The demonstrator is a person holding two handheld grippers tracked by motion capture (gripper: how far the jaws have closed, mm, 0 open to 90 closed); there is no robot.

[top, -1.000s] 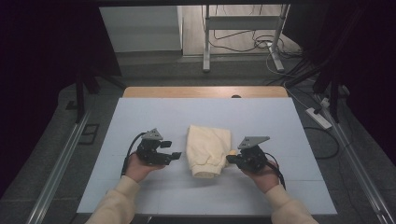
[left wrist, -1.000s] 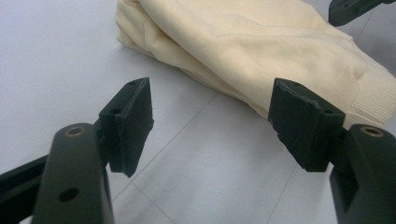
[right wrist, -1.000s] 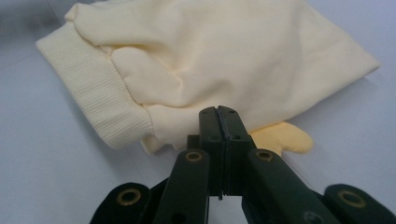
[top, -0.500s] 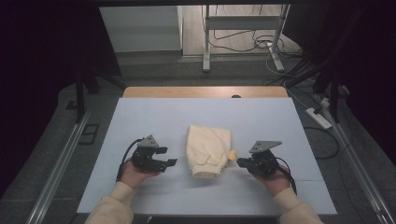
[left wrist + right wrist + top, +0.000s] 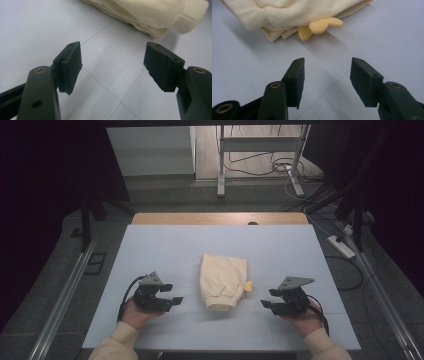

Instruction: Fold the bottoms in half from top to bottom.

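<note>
Soft cream knit garment [image 5: 222,281] with ribbed cuffs on smooth matt table [image 5: 165,250]

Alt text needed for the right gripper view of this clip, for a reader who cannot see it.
The right gripper stands open above the pale table, nothing between its two black jaws, which have just been opening. Beyond it lies a folded cream garment with a ribbed cuff, a small orange-yellow piece poking out from under its edge.

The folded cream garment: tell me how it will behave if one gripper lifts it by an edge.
The folded cream garment looks soft and stacked in loose layers, so it would probably droop and unfold. Its ribbed cuff seems thick enough to pinch firmly. On the smooth table, a push would likely bunch it rather than slide it whole.
</note>
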